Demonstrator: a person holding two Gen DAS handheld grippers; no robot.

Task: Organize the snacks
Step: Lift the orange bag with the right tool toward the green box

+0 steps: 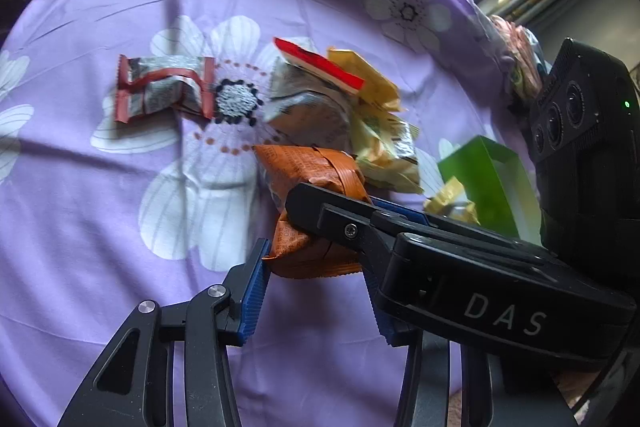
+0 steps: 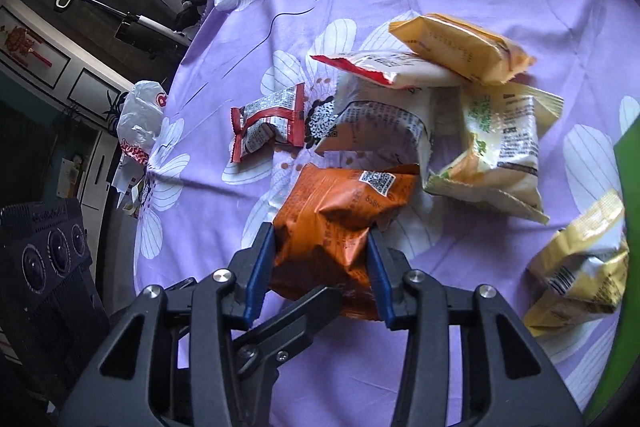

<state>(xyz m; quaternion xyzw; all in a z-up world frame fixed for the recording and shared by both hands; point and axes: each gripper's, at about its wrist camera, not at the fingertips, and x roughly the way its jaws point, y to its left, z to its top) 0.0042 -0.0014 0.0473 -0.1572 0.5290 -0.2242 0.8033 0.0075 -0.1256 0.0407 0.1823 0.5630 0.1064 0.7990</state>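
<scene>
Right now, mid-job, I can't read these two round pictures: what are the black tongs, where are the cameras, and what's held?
No robot here: a person holds one gripper in each hand, each with a fisheye camera looking along its jaws. One picture is from the left gripper, the other from the right gripper. On the purple flowered cloth lie a red-and-silver packet, a heap of yellow and white packets and a green box. Both pairs of jaws are closed on the same orange packet.
</scene>
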